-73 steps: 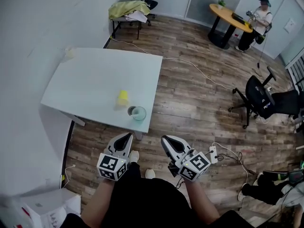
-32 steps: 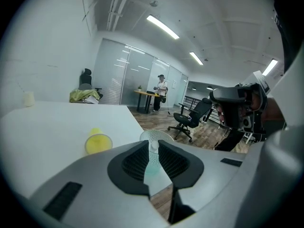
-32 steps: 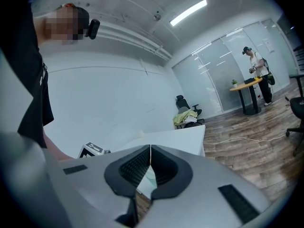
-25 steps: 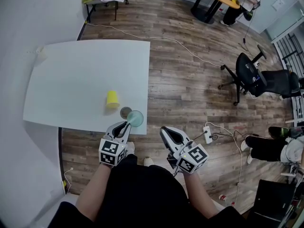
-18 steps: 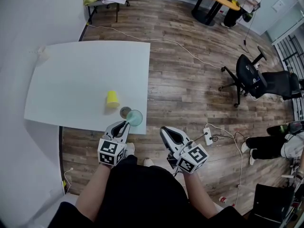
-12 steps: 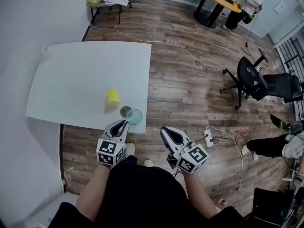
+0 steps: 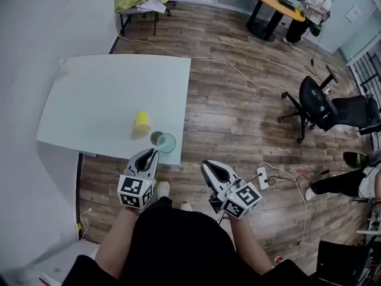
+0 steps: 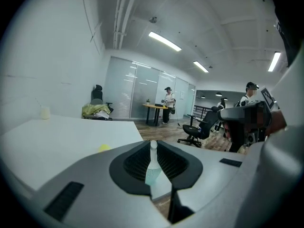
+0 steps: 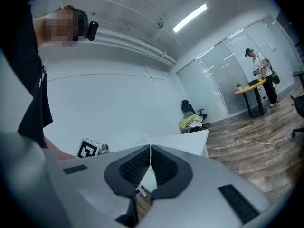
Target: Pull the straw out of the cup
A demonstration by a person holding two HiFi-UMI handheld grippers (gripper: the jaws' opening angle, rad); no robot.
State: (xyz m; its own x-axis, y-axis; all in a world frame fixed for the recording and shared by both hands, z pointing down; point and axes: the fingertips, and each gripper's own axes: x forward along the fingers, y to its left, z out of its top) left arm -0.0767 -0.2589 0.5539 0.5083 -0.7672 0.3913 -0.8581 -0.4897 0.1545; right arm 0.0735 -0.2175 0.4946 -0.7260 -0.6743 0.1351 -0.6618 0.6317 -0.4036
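A clear teal-tinted cup (image 7: 166, 142) stands near the front edge of the white table (image 7: 101, 100). My left gripper (image 7: 155, 154) hovers just before and above it. In the left gripper view its jaws (image 8: 153, 146) are nearly closed on a thin white straw (image 8: 153, 150), whose rounded end sticks up past the tips, with the teal cup (image 8: 153, 177) showing below. The straw is too thin to make out in the head view. My right gripper (image 7: 207, 168) hangs over the floor to the right, shut with nothing in it (image 9: 150, 147).
A yellow cup (image 7: 141, 122) stands upside down behind the teal cup, and a dark round thing (image 7: 156, 138) lies beside it. A small pale cup (image 7: 63, 65) sits at the table's far left corner. On the floor are a power strip (image 7: 262, 174), cables and an office chair (image 7: 321, 109).
My left gripper has risen and drawn slightly back from the cup's rim, its jaws still pinched together. The right gripper has barely shifted.
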